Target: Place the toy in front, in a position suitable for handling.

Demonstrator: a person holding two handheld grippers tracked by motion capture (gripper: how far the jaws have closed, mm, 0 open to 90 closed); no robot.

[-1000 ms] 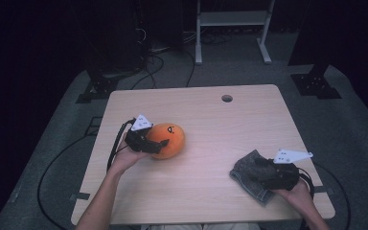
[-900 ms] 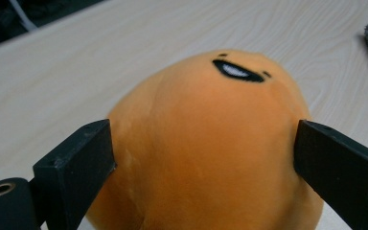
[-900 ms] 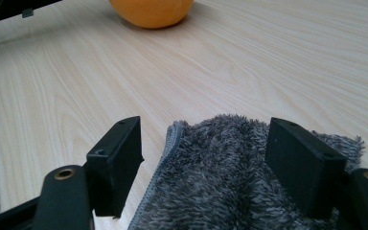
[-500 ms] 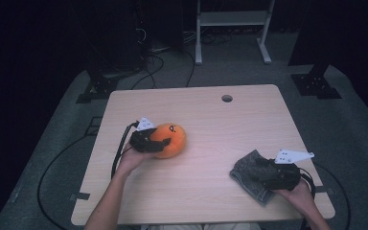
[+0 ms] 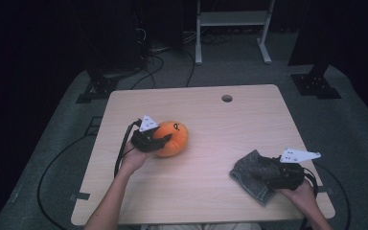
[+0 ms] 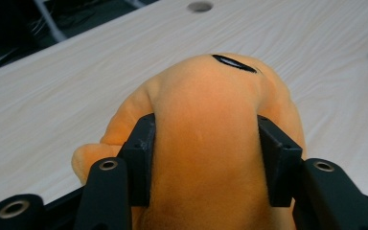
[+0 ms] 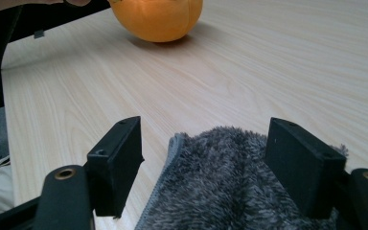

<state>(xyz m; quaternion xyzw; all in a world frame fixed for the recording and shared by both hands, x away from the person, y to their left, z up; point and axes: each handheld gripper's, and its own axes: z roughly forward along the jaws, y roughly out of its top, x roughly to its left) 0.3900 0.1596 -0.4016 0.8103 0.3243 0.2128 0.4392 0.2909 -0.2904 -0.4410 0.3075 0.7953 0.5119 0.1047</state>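
Note:
An orange plush toy (image 5: 176, 136) lies on the left half of the wooden table (image 5: 211, 115). My left gripper (image 5: 161, 141) is shut on it. In the left gripper view both black jaws press into the sides of the plush toy (image 6: 211, 105), held by the left gripper (image 6: 211, 163). A grey fuzzy cloth (image 5: 247, 178) lies crumpled near the front right corner. My right gripper (image 5: 264, 170) rests over it, open. In the right gripper view the cloth (image 7: 220, 196) lies between the wide-apart jaws of the right gripper (image 7: 211, 165), and the plush toy (image 7: 158, 17) sits farther off.
A round cable hole (image 5: 227, 98) is in the table's far edge. Black cables (image 5: 124, 143) trail off the left side. A white metal frame (image 5: 232, 28) and dark stands are on the floor beyond the table.
The left hand and gripper have shifted slightly to the right with the plush toy. The right gripper has stayed over the cloth.

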